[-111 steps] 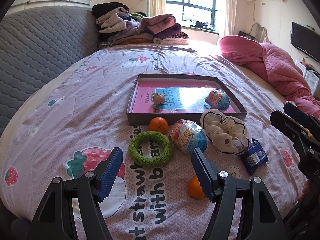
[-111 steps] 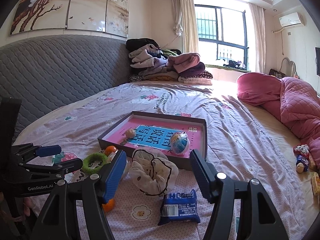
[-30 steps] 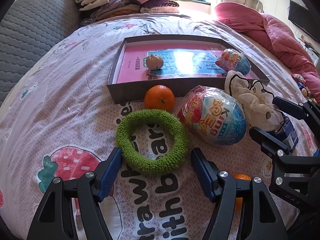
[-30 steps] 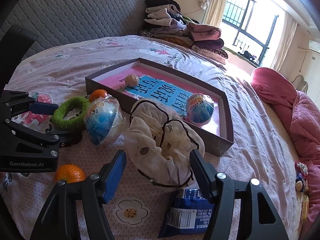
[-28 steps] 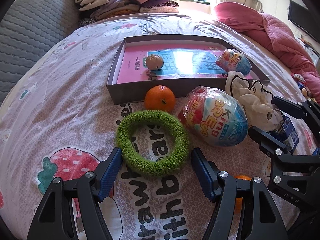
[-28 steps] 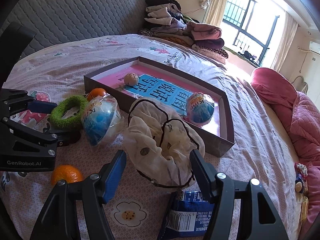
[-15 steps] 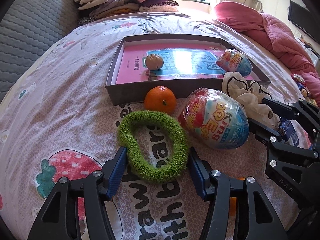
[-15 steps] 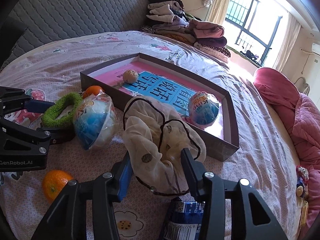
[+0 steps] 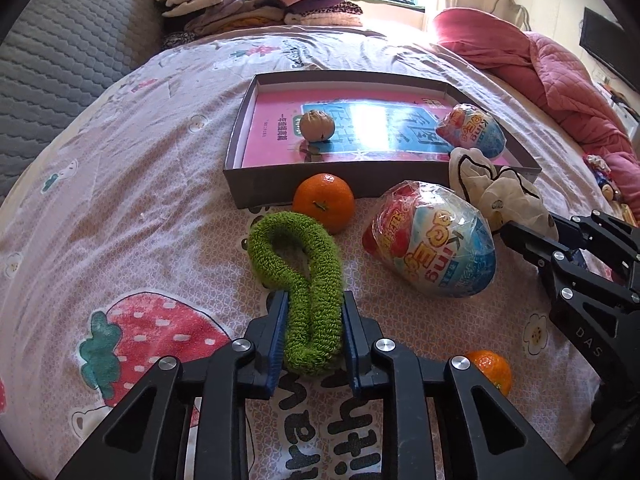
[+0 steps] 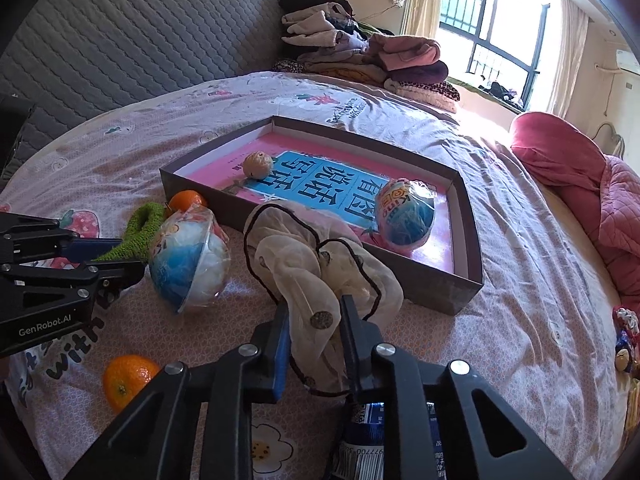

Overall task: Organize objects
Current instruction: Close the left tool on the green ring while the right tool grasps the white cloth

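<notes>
From the left wrist, the left gripper (image 9: 313,334) is clamped on the near end of a green fuzzy ring (image 9: 301,284), which is squeezed into a narrow loop between the two blue pads and stretches away toward the far side. Just beyond the ring's far end sits an orange (image 9: 323,201), touching the near wall of a shallow brown box (image 9: 348,184) that lies on a pink printed bedspread (image 9: 132,184). Inside the box lie a walnut (image 9: 317,125) at the left and a small wrapped toy egg (image 9: 471,129) at the right corner. A larger wrapped toy egg (image 9: 434,239) rests on the spread right of the ring. Further right, the right gripper (image 9: 532,236) reaches a cream scrunchie (image 9: 496,196). A second orange (image 9: 490,370) lies near the right edge.

From the right wrist, the right gripper (image 10: 313,330) has the cream scrunchie (image 10: 316,276) bunched between its fingers, and its jaws are closing on the fabric. The scrunchie lies against the near wall of the brown box (image 10: 436,288). At the left, the left gripper (image 10: 116,254) holds the green fuzzy ring (image 10: 138,232), beside the larger toy egg (image 10: 190,258). A blue snack packet (image 10: 370,436) lies under the right gripper, partly hidden.
</notes>
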Demonstrator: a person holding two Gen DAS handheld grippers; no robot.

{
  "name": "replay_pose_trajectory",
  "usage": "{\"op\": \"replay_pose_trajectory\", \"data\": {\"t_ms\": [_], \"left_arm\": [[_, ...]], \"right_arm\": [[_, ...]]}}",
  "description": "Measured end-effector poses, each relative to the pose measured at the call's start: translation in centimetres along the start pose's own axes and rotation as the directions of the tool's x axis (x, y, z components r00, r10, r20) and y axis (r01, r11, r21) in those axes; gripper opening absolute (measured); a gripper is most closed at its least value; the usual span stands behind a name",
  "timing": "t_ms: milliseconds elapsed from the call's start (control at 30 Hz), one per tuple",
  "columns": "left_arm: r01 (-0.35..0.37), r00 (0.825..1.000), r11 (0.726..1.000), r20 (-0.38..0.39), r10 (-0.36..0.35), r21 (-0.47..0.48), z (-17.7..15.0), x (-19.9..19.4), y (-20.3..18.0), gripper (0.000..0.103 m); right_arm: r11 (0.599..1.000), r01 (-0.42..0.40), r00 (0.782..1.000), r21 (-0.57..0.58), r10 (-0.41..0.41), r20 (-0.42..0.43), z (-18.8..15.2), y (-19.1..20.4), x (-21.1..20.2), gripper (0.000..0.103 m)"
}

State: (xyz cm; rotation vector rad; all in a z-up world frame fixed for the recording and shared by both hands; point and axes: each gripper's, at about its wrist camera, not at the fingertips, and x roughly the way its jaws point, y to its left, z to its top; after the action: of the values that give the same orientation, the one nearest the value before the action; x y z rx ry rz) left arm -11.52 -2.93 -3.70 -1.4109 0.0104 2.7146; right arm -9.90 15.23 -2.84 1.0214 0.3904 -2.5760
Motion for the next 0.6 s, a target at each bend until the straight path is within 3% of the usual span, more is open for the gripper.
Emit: {"op": "replay_pose_trajectory", "data": {"t_ms": [300,600], "left_arm": [[0.055,0.998,0.998,0.018,-0.055,-0.023,-0.5,-1.7,0.1,0.025],[0.033,0.998,0.999,0.056,-0.032,-0.026,-0.5,-3.1,0.2,0.025]], "right_arm": [[0.999,-0.034,0.999,0.036,0.034,0.025,0.1,-0.3,-1.0,0.019],[0.986,-0.112,0.993,0.124,0.106,0.055,-0.1,-1.6,-2.2,0.019]]}}
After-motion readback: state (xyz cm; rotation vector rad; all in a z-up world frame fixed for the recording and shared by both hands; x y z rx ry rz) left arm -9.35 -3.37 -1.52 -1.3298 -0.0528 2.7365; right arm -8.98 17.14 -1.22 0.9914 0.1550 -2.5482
